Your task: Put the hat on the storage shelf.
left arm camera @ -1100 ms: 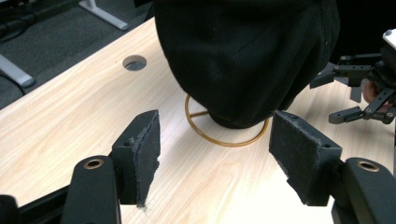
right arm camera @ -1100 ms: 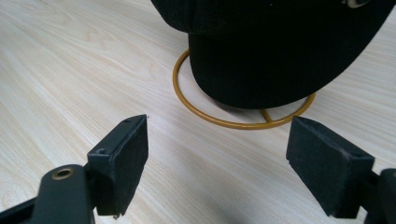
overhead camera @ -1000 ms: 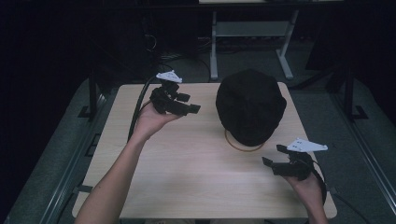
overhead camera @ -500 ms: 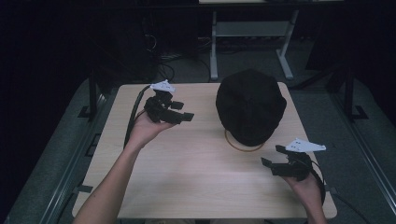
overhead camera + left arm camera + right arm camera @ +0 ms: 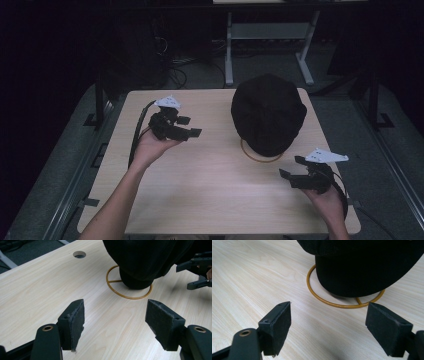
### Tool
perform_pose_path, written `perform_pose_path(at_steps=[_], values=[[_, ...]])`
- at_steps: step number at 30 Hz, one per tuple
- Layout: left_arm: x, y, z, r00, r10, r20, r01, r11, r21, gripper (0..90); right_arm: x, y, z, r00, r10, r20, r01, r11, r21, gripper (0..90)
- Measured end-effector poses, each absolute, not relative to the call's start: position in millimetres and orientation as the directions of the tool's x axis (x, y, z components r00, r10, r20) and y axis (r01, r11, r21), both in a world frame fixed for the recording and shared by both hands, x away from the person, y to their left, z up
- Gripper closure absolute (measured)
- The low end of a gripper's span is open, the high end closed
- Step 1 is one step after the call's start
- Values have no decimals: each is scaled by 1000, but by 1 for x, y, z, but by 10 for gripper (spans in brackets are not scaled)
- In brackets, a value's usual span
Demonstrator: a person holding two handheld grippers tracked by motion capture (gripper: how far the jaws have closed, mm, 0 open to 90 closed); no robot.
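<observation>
A black cap sits on a gold wire stand whose ring base rests on the wooden table. My left gripper is held left of the cap, jaws open and empty, pointing toward it. In the left gripper view the pads stand wide apart above bare wood, with the ring base and cap ahead. My right gripper hovers near the table's front right, open and empty, just short of the ring base and cap. It also appears as the far gripper in the left gripper view.
A round cable hole is cut in the tabletop beyond the cap. A white desk frame and cables stand on the dark floor behind the table. Bare wood lies between the two hands.
My left hand has come down and a little to the left, nearer the tabletop, jaws still open. The right hand and the cap have not moved.
</observation>
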State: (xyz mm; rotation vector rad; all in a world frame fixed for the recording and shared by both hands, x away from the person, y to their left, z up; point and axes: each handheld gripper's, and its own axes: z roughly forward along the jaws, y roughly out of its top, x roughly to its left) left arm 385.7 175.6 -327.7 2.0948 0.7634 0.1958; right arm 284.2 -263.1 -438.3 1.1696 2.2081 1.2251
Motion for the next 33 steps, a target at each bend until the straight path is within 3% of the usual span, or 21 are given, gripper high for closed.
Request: perform_pose_path(at_steps=[33], values=[[346,210,-373,758,640,-129,470,-398,788,280,285,-256,-440,-611,788,73,488,302,819,200]])
